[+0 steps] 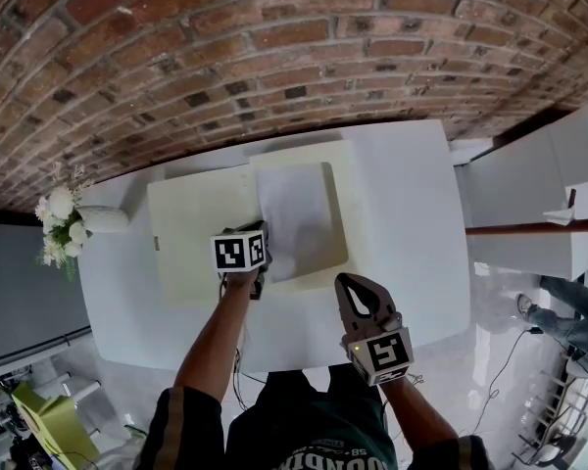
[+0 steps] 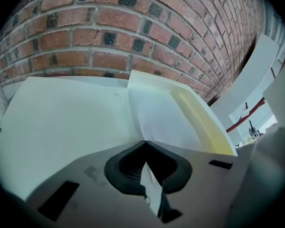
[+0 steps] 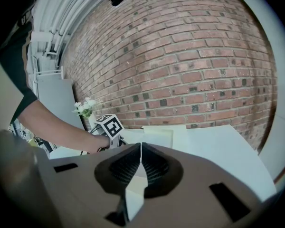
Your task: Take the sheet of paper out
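Note:
A white sheet of paper (image 1: 299,213) lies in the right half of an open cream folder (image 1: 191,233) on a white table (image 1: 412,223). My left gripper (image 1: 263,274) is at the sheet's near left corner and is shut on it. In the left gripper view that corner runs in between the closed jaws (image 2: 146,142), while the rest of the sheet (image 2: 156,115) spreads ahead beside the folder's yellowish rim (image 2: 199,118). My right gripper (image 1: 347,286) hovers over the table's near edge, shut, with nothing in it (image 3: 141,145). From there the folder (image 3: 159,137) shows ahead.
A vase of white flowers (image 1: 64,223) stands at the table's left end. A brick wall (image 1: 274,47) runs behind the table. White furniture (image 1: 539,194) stands to the right, and a yellow-green chair (image 1: 49,419) is at lower left.

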The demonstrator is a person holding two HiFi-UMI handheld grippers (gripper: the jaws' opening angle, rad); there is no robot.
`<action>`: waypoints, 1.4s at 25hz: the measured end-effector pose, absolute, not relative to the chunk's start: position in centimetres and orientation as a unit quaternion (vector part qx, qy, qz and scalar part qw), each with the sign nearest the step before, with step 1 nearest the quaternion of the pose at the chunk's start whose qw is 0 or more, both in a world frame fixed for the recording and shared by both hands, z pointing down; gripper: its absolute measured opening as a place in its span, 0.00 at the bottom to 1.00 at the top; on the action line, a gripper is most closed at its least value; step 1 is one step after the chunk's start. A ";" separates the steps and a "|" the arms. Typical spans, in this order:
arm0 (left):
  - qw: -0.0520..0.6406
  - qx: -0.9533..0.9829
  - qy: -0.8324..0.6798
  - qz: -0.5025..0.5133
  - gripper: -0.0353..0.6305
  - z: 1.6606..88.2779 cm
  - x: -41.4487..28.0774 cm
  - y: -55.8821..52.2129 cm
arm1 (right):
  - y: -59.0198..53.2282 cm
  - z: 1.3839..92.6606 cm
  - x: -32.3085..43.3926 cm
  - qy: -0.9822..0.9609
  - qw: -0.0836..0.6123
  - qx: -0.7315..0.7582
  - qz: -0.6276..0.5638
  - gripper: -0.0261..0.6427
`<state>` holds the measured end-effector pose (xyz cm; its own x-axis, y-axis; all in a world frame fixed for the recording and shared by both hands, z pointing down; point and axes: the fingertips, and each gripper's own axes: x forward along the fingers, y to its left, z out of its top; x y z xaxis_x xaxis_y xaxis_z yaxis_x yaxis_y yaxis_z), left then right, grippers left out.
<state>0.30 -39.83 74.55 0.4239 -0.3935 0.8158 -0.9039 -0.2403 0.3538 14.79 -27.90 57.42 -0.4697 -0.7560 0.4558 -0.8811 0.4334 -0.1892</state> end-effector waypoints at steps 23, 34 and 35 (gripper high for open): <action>0.428 0.723 -0.467 0.275 0.07 73.5 -5.1 -39.2 | -27.6 57.0 11.7 -0.839 0.159 0.481 0.197 0.14; 0.387 0.734 -0.486 0.276 0.07 71.2 -8.4 -38.6 | -27.3 55.8 10.2 -0.845 0.155 0.476 0.186 0.14; 0.377 0.737 -0.487 0.279 0.07 70.9 -8.6 -38.5 | -27.3 55.7 10.1 -0.845 0.155 0.477 0.185 0.14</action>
